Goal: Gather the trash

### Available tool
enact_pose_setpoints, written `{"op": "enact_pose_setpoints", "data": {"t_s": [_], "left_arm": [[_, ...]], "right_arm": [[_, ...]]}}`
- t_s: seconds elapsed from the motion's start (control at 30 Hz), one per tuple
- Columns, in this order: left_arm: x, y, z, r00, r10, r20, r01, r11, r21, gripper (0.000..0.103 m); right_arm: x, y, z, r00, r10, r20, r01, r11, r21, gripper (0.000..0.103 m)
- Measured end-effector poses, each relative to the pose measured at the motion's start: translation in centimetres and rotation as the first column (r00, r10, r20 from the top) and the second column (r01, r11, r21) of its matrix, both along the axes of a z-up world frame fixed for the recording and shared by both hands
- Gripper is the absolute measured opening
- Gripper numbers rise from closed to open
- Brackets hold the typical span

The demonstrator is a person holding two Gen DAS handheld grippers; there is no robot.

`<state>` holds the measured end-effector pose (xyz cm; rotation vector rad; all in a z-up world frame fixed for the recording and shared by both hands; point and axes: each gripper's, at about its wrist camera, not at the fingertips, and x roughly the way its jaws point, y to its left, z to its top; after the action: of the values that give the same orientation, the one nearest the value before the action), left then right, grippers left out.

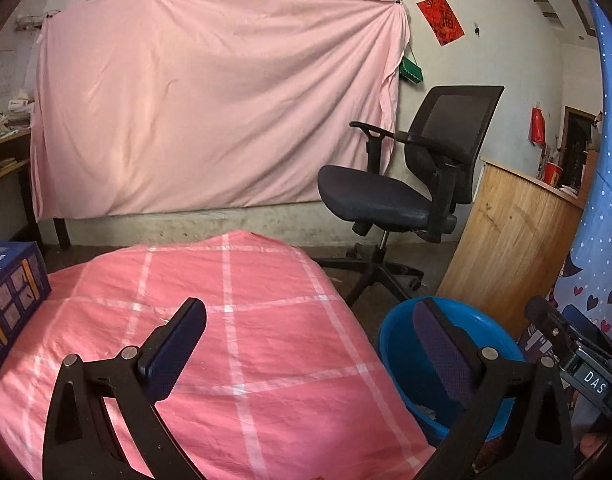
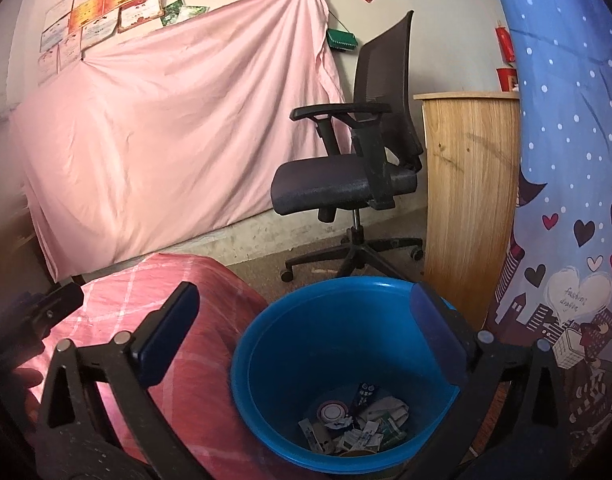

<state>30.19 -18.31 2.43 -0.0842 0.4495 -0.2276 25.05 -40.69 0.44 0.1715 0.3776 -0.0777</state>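
Trash (image 2: 354,424), mostly wrappers and small packets, lies at the bottom of the blue bucket (image 2: 265,344) on the floor just beside the pink checked cloth (image 1: 241,320). Right gripper (image 2: 306,328) hangs over the bucket, jaws wide and empty; left gripper (image 1: 310,340) is likewise wide and empty over the cloth. No loose trash shows on the cloth, so collecting looks nearly done; next comes searching for leftovers.
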Motion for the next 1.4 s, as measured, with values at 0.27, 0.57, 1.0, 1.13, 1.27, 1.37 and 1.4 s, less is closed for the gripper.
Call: {"op": "enact_pose_setpoints", "data": {"t_s": [0.27,0.57,1.0,1.13,1.27,1.37,1.4], "left_arm": [[-1.1,1.4,0.4,0.999,0.026,0.018,-0.026,1.000,-0.008,0.102],[-2.2,2.7,0.4,0.999,0.047,0.026,-0.047,0.999,-0.004,0.102],[-5.5,4.4,-0.6,0.998,0.053,0.027,-0.053,0.998,-0.018,0.102],[-7.0,5.3,-0.7,0.998,0.061,0.029,-0.061,0.998,-0.015,0.102],[-8.8,6.1,-0.7,0.997,0.068,0.040,-0.068,0.998,-0.005,0.102],[-10.3,7.0,-0.5,0.996,0.067,0.053,-0.067,0.998,0.005,0.102],[-10.9,7.2,-0.5,0.996,0.067,0.060,-0.068,0.998,0.009,0.102]], "right_arm": [[-0.9,1.3,0.5,1.000,0.006,0.022,-0.006,1.000,-0.009,0.103],[-2.1,2.2,0.3,0.999,0.021,0.038,-0.020,1.000,-0.018,0.103],[-5.9,4.1,0.2,0.996,0.020,0.088,-0.016,0.999,-0.045,0.103],[-7.6,5.3,0.4,0.993,0.023,0.114,-0.014,0.997,-0.078,0.103],[-9.2,6.5,0.5,0.992,0.033,0.123,-0.021,0.995,-0.096,0.103],[-10.5,7.7,0.5,0.992,0.039,0.123,-0.027,0.995,-0.098,0.103],[-10.9,8.0,0.5,0.992,0.040,0.123,-0.028,0.995,-0.100,0.103]]}}
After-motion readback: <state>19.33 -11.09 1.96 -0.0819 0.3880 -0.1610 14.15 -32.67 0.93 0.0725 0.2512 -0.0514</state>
